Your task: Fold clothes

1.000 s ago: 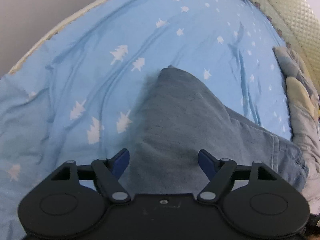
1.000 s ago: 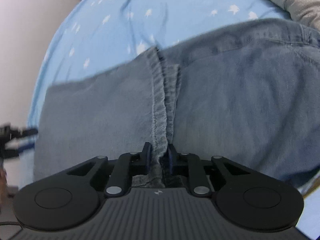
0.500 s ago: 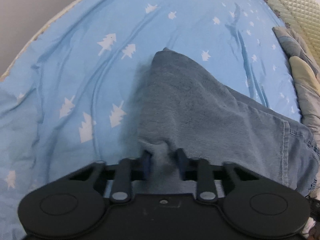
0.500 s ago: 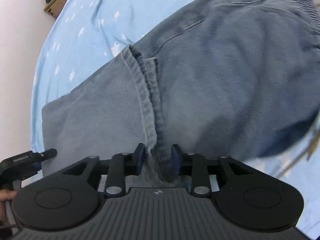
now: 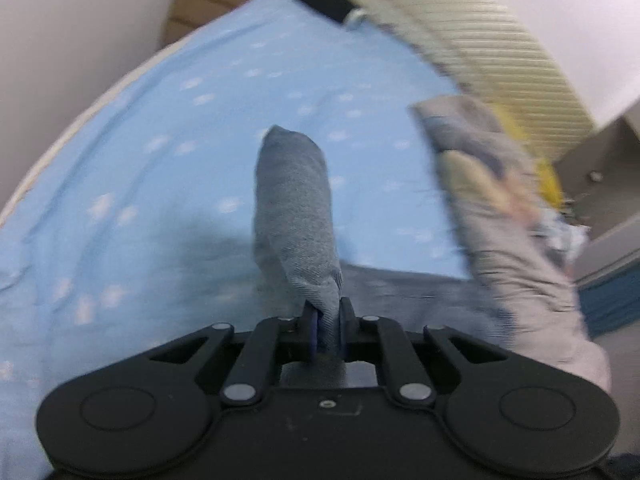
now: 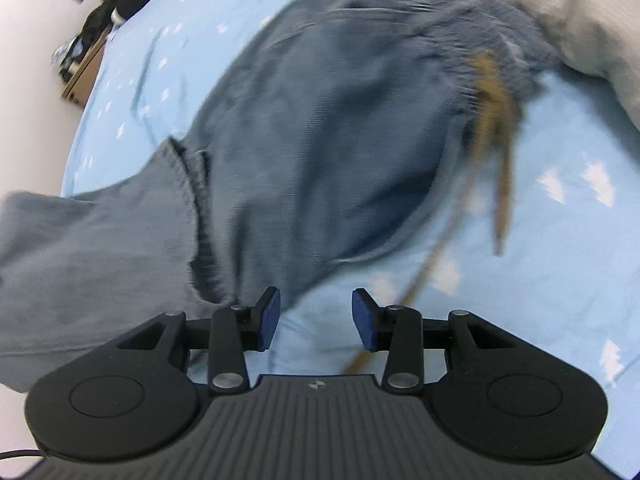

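A bed sheet (image 6: pixel 560 152) in light blue with white tree prints covers the bed, a pale wall behind it. Blue denim trousers (image 6: pixel 320 128) lie spread across it. The left gripper (image 5: pixel 326 330) has its jaws clamped on a lifted trouser leg; the right gripper (image 6: pixel 316 320) hangs above the sheet, jaws apart.

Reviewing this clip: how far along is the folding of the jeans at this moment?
Early. Done: nothing reads as a finished fold; the jeans lie spread and rumpled on the sheet. In hand: the left gripper has its jaws shut on a leg end, lifted off the sheet. The right gripper is open, holding nothing, beside the jeans' edge. Left: carrying the leg over, squaring the fold and flattening it.
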{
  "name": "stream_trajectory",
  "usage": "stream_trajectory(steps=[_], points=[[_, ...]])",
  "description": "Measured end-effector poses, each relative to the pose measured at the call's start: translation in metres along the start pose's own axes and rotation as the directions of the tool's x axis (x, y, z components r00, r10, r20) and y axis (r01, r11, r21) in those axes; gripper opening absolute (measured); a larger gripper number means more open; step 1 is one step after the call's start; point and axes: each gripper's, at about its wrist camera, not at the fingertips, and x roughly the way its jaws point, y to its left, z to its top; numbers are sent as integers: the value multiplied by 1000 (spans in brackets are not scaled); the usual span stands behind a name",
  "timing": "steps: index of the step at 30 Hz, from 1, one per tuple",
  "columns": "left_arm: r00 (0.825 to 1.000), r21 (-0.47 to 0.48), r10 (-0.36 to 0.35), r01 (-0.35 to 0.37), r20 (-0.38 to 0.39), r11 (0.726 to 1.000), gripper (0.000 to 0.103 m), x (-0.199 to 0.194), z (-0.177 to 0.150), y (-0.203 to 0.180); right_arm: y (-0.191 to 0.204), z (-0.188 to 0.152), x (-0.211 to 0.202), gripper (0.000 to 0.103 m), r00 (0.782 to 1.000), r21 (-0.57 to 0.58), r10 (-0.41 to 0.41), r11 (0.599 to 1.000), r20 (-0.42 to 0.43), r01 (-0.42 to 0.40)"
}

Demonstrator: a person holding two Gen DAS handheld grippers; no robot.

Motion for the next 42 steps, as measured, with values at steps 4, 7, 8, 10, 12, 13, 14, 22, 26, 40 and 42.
stream_trajectory(steps=[4, 7, 8, 10, 12, 13, 14, 22, 26, 40, 42], points=[[997, 42, -83, 83, -3, 996, 8, 4, 6, -76, -29, -6, -11, 42, 1000, 29, 6, 1000, 12, -6], [992, 122, -125, 127, -22, 984, 8, 25, 4, -136, -50, -10, -19, 42, 1000, 47, 11, 999, 20, -12], [991, 142, -131, 134, -34, 981, 8, 33, 2, -153, -57, -12, -22, 42, 1000, 52, 10, 999, 24, -11], [989, 172, -137, 145, -63, 974, 8, 53, -1, -182, -71, -17, -30, 42, 999, 65, 9, 998, 32, -11], [986, 202, -137, 153, -90, 967, 8, 77, -8, -214, -85, -22, -37, 42, 999, 83, 6, 996, 39, -9], [985, 200, -138, 157, -107, 967, 8, 90, -12, -226, -92, -24, -40, 42, 999, 92, 4, 996, 41, -8], [983, 198, -138, 161, -123, 967, 8, 103, -16, -237, -99, -27, -43, 42, 999, 101, 0, 995, 42, -5], [964, 246, -80, 145, -254, 958, 8, 221, -71, -311, -148, -38, -57, 42, 996, 162, -74, 985, 49, 65], [956, 301, -28, 119, -291, 946, 10, 268, -100, -323, -169, -35, -72, 42, 993, 178, -100, 980, 63, 87], [940, 427, -155, 279, -304, 860, 58, 230, -85, -283, -157, 86, -166, 45, 942, -73, -17, 996, 336, 44], [943, 356, -179, 276, -282, 893, 59, 217, -73, -250, -142, 110, -172, 50, 933, -117, 43, 993, 357, -1]])
